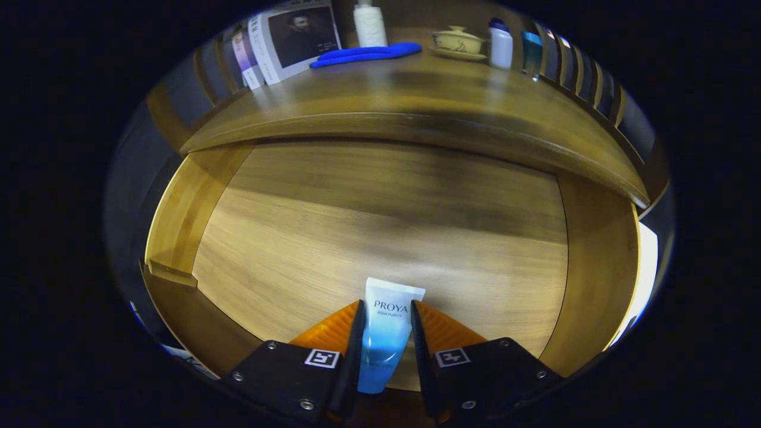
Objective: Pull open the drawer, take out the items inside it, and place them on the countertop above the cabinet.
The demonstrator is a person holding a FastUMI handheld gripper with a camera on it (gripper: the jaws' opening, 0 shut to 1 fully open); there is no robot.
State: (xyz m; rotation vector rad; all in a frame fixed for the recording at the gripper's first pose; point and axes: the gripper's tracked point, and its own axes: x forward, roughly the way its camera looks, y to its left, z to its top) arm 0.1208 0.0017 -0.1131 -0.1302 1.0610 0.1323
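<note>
Hand-held gripper clenched on tube (upright between its fingers), above open drawer.

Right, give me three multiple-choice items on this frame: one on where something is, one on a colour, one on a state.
1. Where is the tube?
A. between the gripper's fingers, over the drawer
B. on the countertop by the books
C. beside the lidded cup

2. What colour is the cloth on the countertop?
A. red
B. blue
C. green

3. How does the drawer stand?
A. shut
B. pulled open
C. off the cabinet

Key: 1 A, the gripper has a finger pressed on each side of it; 2 B, it lies blue near the books; 3 B, its bare wooden floor shows below the countertop edge.
</note>
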